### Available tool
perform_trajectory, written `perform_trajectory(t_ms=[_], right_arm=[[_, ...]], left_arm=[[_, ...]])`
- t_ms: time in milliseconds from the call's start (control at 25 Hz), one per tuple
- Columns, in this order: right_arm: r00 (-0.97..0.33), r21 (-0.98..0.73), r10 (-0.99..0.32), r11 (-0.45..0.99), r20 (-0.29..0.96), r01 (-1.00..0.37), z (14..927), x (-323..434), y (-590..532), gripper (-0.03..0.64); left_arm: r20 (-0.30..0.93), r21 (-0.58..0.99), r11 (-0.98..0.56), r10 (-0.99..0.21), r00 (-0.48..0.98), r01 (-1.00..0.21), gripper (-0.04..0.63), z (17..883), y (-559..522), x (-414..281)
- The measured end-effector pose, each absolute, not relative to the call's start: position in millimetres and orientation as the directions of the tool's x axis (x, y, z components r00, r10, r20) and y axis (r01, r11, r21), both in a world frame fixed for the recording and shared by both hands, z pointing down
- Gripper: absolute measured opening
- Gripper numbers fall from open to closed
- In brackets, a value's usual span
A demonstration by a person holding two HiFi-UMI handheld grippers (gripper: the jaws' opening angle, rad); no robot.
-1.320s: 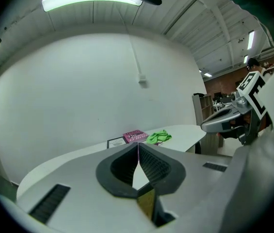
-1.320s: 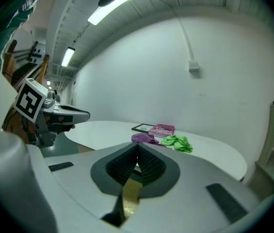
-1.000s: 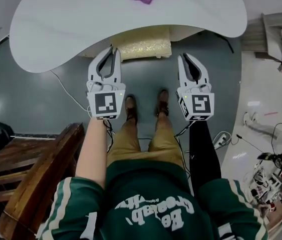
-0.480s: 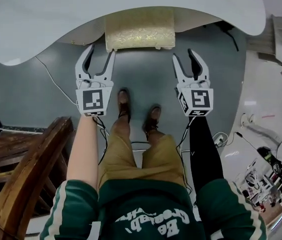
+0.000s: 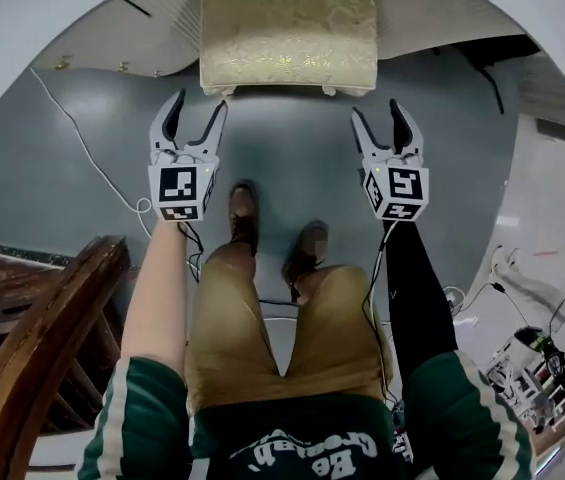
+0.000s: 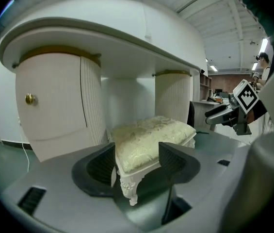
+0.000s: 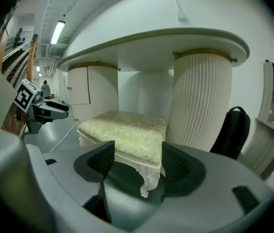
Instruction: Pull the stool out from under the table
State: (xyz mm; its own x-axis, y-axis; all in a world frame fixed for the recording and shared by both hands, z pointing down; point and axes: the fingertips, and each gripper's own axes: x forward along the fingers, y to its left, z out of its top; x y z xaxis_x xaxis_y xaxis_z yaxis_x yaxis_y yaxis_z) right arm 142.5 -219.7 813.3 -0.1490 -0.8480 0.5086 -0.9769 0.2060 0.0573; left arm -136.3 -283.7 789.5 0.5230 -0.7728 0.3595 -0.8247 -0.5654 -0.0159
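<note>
Stool [image 5: 288,30] with table [image 5: 2,58] overhanging it; left gripper [image 5: 197,108] and right gripper [image 5: 379,118] hover before its front corners, jaws just opened, empty.

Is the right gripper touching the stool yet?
Apart. Head view shows floor between the right gripper and the stool; its jaws have just been opening, nothing between them.

From head height we look steeply down past our own legs to the stool [image 5: 288,33] at the table [image 5: 22,58]. Two cameras ride low on the left gripper [image 5: 197,108] and right gripper [image 5: 379,113], facing that stool close and nearly level, one at each near corner. Each catches the other gripper at its edge.
</note>
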Motion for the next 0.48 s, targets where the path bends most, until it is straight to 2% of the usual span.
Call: perform_trajectory(t_ms=[480], right_arm=[[-0.130, 0.037, -0.815, 0.183, 0.565, -0.982, 937.1, 169.8, -251.5, 0.325]], left_arm=[[0.405, 0.025, -0.560, -0.751, 0.520, -0.828, 0.295, 904.8, -311.7, -134.1]])
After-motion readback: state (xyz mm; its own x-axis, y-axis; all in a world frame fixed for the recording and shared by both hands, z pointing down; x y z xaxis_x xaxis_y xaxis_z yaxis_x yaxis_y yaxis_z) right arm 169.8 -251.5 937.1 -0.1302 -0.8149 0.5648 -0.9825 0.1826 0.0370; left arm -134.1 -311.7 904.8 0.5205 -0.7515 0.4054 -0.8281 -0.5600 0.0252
